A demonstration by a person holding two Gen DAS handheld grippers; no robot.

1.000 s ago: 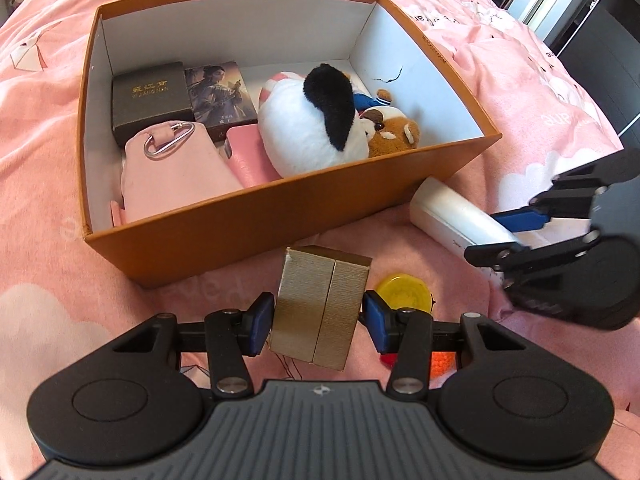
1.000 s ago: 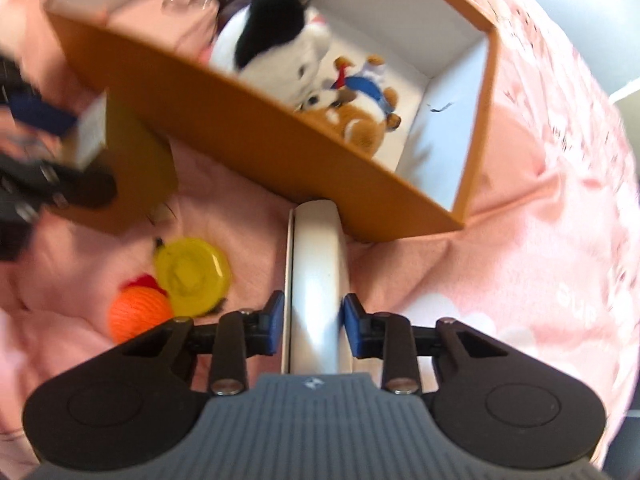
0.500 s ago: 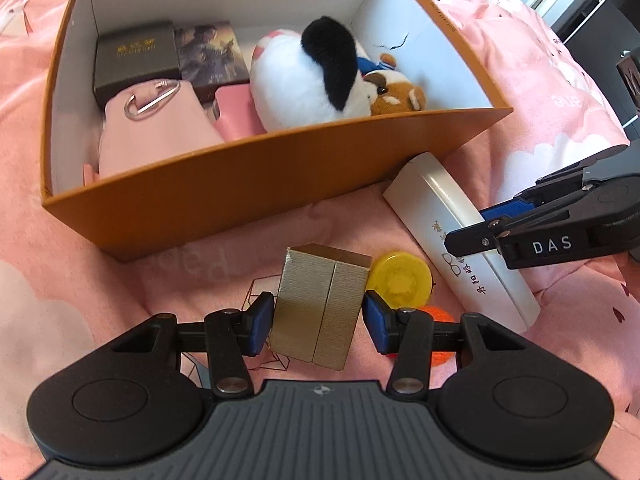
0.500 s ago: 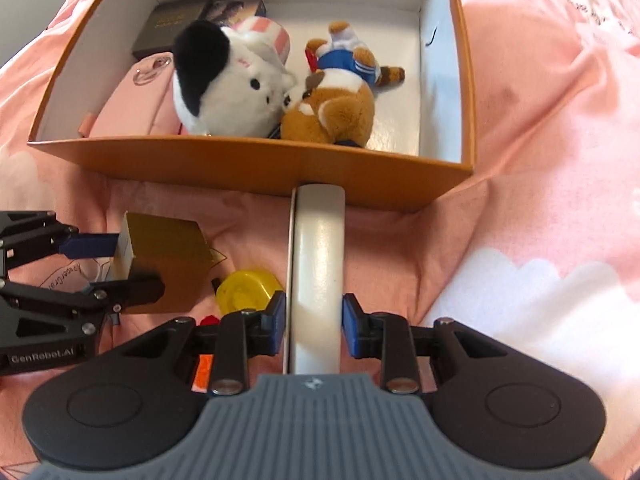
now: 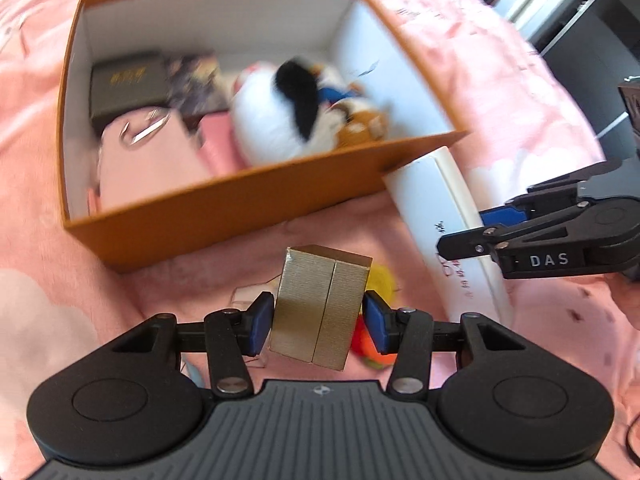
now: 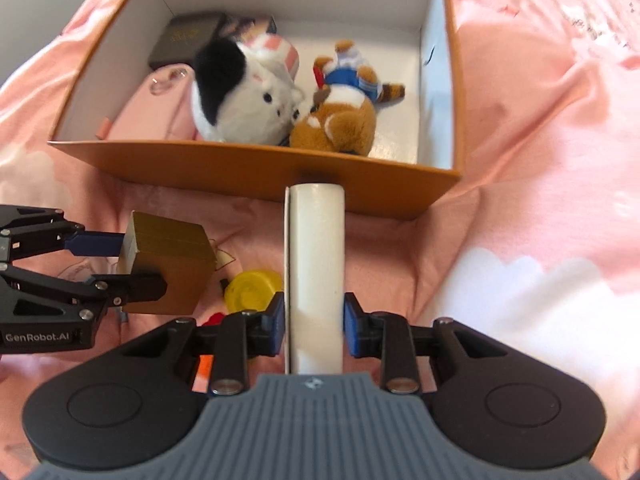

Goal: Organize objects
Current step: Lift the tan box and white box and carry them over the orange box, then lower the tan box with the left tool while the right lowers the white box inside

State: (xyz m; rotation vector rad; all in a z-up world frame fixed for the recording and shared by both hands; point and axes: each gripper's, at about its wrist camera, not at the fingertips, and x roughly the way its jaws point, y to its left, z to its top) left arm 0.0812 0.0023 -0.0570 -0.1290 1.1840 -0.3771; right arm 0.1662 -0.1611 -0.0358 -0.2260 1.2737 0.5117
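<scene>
My left gripper (image 5: 318,322) is shut on a gold box (image 5: 320,306) and holds it above the pink bedspread, in front of the orange storage box (image 5: 224,208). The gold box also shows in the right wrist view (image 6: 168,264), with the left gripper (image 6: 116,264) around it. My right gripper (image 6: 314,322) is shut on a long white case (image 6: 314,264), whose far end is close to the orange box's front wall (image 6: 260,176). The white case shows in the left wrist view (image 5: 444,216), with the right gripper (image 5: 464,232) on it.
The orange box holds a black-and-white plush (image 6: 244,96), a brown plush (image 6: 340,116), a dark box (image 5: 126,84), a picture card (image 5: 196,80) and a pink pouch with a carabiner (image 5: 148,160). A yellow disc (image 6: 252,288) and an orange ball (image 5: 368,344) lie on the bedspread (image 6: 540,160).
Both grippers have lifted and moved nearer the orange box, each keeping its hold. The white case's far end has come close to the box's front wall.
</scene>
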